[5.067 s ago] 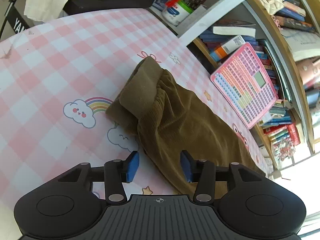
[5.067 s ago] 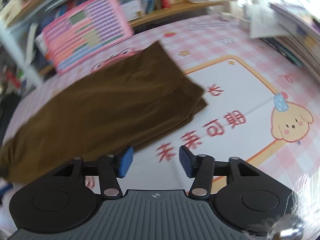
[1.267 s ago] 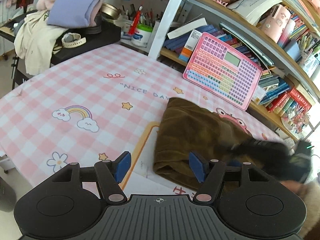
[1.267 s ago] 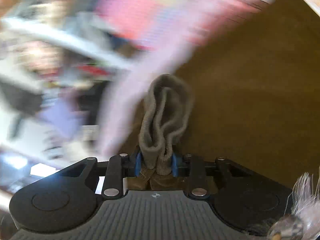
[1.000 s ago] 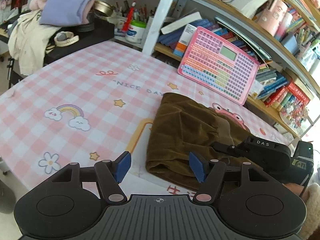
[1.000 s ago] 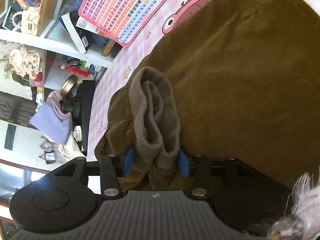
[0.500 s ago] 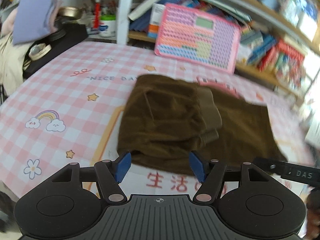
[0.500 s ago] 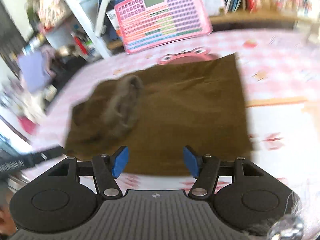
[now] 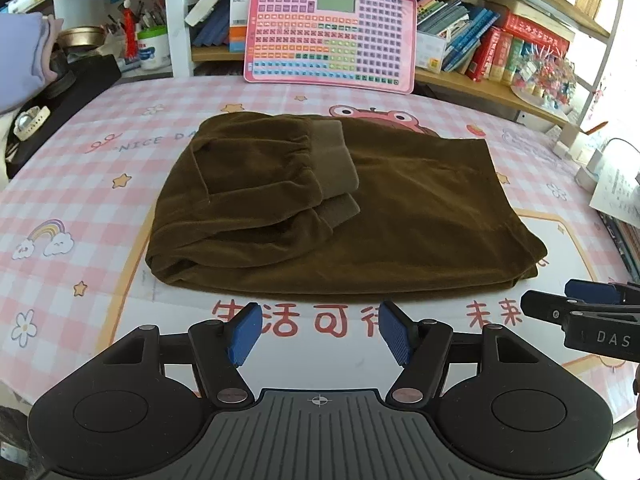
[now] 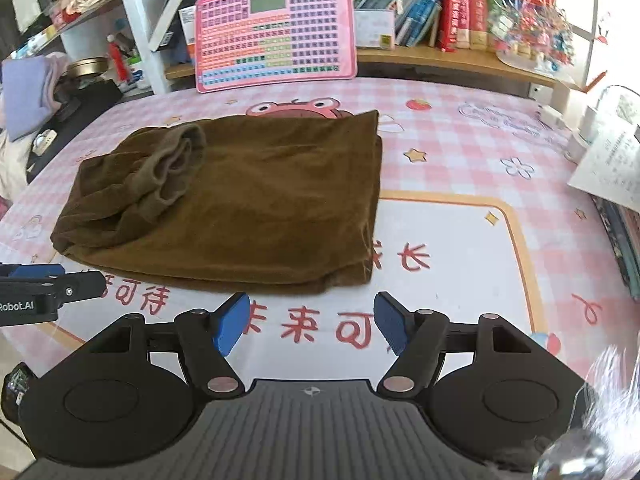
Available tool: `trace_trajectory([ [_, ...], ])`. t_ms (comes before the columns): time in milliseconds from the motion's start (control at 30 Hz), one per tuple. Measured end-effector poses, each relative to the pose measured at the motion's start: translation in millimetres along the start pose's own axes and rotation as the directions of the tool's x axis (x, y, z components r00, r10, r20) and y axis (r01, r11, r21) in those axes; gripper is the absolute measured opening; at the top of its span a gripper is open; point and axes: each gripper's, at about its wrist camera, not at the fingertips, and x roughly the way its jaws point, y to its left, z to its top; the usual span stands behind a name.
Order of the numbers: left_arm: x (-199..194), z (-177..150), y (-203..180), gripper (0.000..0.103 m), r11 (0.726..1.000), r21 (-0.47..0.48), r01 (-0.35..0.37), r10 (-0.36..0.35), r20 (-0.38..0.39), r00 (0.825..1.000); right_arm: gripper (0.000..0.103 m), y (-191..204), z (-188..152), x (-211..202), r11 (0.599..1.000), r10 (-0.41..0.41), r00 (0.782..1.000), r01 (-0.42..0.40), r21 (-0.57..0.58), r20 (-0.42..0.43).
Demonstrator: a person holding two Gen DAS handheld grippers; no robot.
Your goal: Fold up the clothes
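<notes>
Brown corduroy trousers (image 9: 340,216) lie folded flat on the pink checked tablecloth (image 9: 100,152), with the ribbed cuffs (image 9: 340,160) laid on top at the middle left. They also show in the right wrist view (image 10: 248,200). My left gripper (image 9: 320,332) is open and empty, just in front of the near edge of the trousers. My right gripper (image 10: 310,322) is open and empty, just in front of their near right corner. The right gripper's fingers show at the right edge of the left wrist view (image 9: 580,312).
A pink keyboard toy (image 9: 328,36) leans against the bookshelf (image 9: 500,40) behind the table. A black stand with a watch (image 9: 32,120) is at the far left. Papers and small white items (image 10: 600,152) lie at the right edge.
My right gripper let go of the cuffs, which now lie on the folded trousers. Both grippers have drawn back to the near side of the table.
</notes>
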Motion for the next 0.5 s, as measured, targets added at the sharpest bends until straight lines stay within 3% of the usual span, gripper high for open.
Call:
trace_trajectory([
  [167, -5.3, 1.3, 8.3, 0.069, 1.0, 0.024, -0.008, 0.008, 0.019, 1.0, 0.07, 9.8, -1.2, -2.6, 1.0, -0.003, 1.0, 0.003, 0.016, 0.012],
  [267, -8.6, 0.9, 17.0, 0.077, 1.0, 0.025, -0.016, 0.015, 0.031, 0.999, 0.07, 21.0, -0.8, -3.8, 1.0, -0.018, 1.0, 0.018, 0.014, 0.016],
  [500, -13.2, -6.4, 45.3, 0.079, 1.0, -0.012, -0.007, 0.007, 0.041, 0.999, 0.076, 51.9, -6.2, -9.3, 0.999, -0.046, 0.999, 0.046, -0.022, 0.011],
])
